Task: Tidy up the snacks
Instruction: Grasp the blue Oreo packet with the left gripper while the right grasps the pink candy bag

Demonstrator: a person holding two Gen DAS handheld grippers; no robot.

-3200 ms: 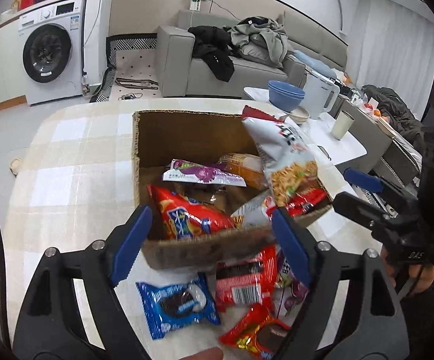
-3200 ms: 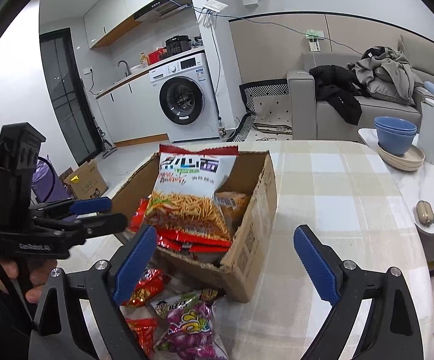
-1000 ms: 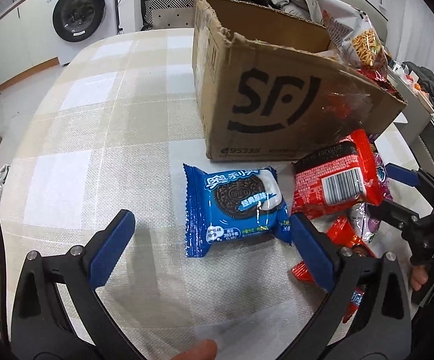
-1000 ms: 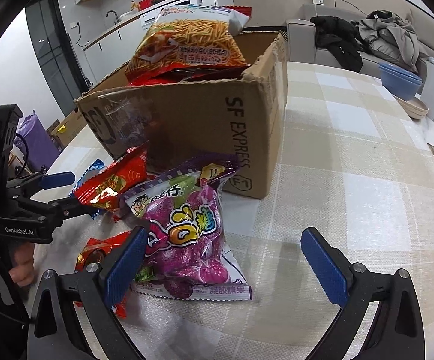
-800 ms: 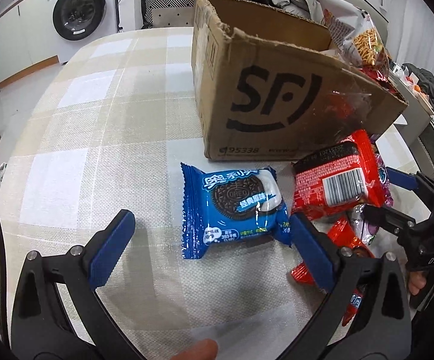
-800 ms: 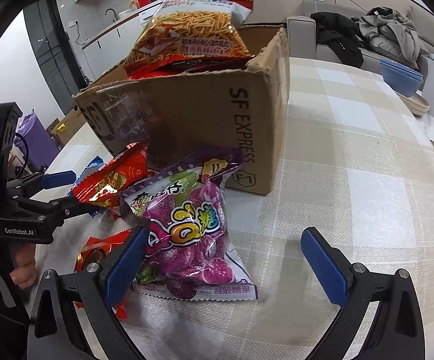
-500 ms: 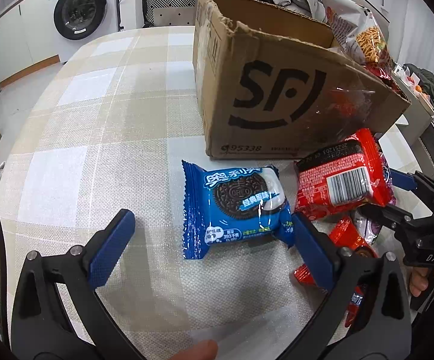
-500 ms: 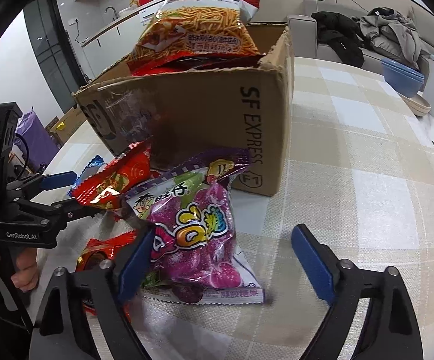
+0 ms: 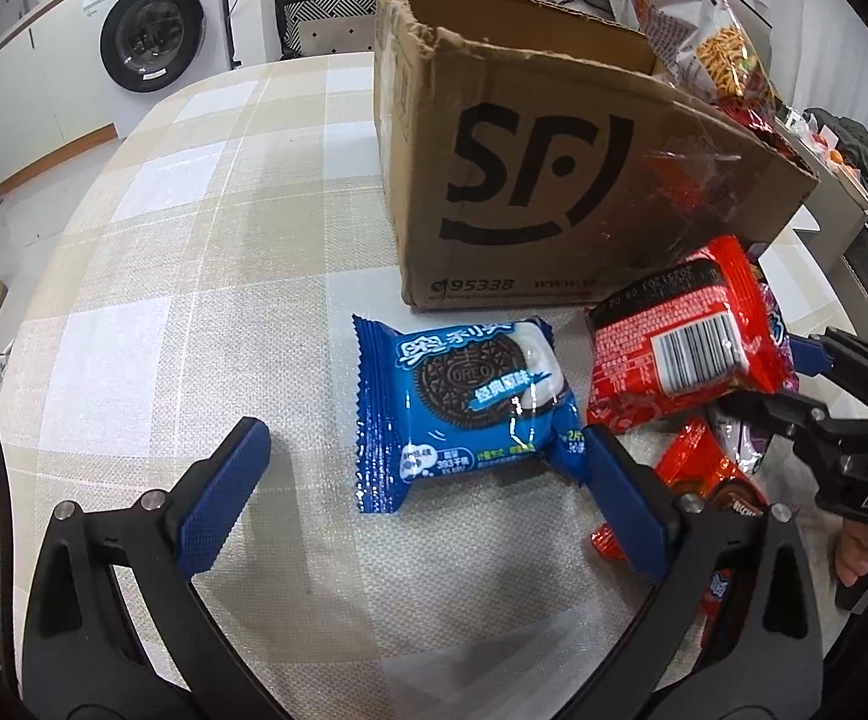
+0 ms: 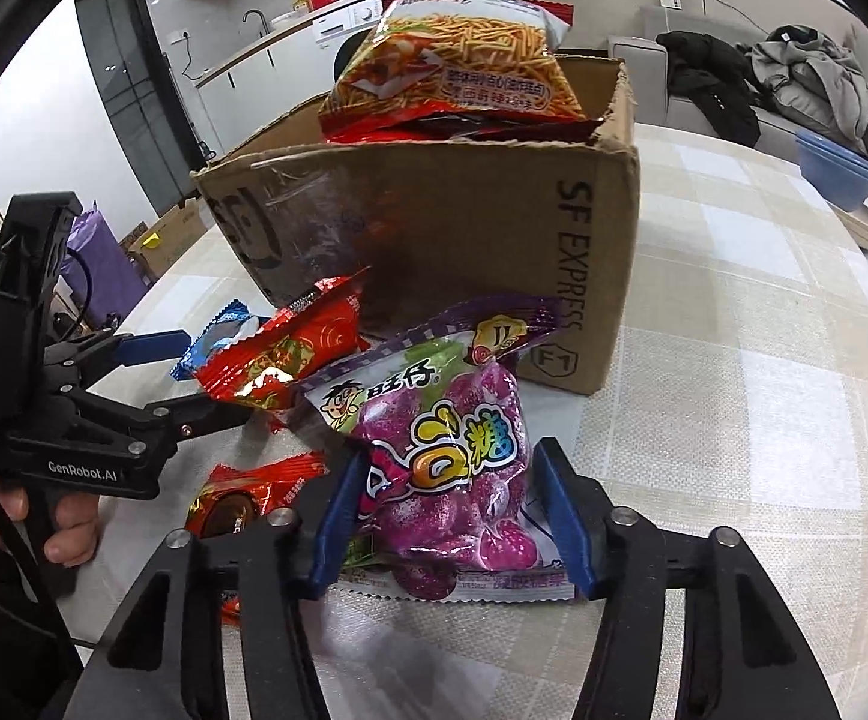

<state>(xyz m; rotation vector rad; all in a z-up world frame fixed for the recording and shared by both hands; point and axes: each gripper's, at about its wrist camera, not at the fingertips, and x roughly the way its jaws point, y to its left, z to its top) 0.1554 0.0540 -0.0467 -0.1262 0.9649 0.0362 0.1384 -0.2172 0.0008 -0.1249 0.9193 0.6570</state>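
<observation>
A brown cardboard box (image 9: pixel 554 180) stands on the checked tablecloth, with a noodle snack bag (image 10: pixel 458 60) sticking out of its top. In front of the box lie a blue Oreo pack (image 9: pixel 470 396), a red pack with a barcode (image 9: pixel 680 342) and smaller red packs (image 10: pixel 248 498). My left gripper (image 9: pixel 422 435) is open, its fingers either side of the Oreo pack's near end and not touching it. My right gripper (image 10: pixel 451 453) is closing on a purple candy bag (image 10: pixel 434 408), and its blue pads touch the bag's two sides.
The table (image 9: pixel 194 240) rounds off at its left edge, with floor and a washing machine (image 9: pixel 152 36) beyond. A sofa with clothes (image 10: pixel 764 90) and blue bowls (image 10: pixel 836 174) on a side table are at the right. A hand (image 10: pixel 68 534) holds the left gripper's handle.
The right gripper's jaws have closed in from wide open onto the purple candy bag's sides. The left gripper has stayed open over the Oreo pack, hardly moving.
</observation>
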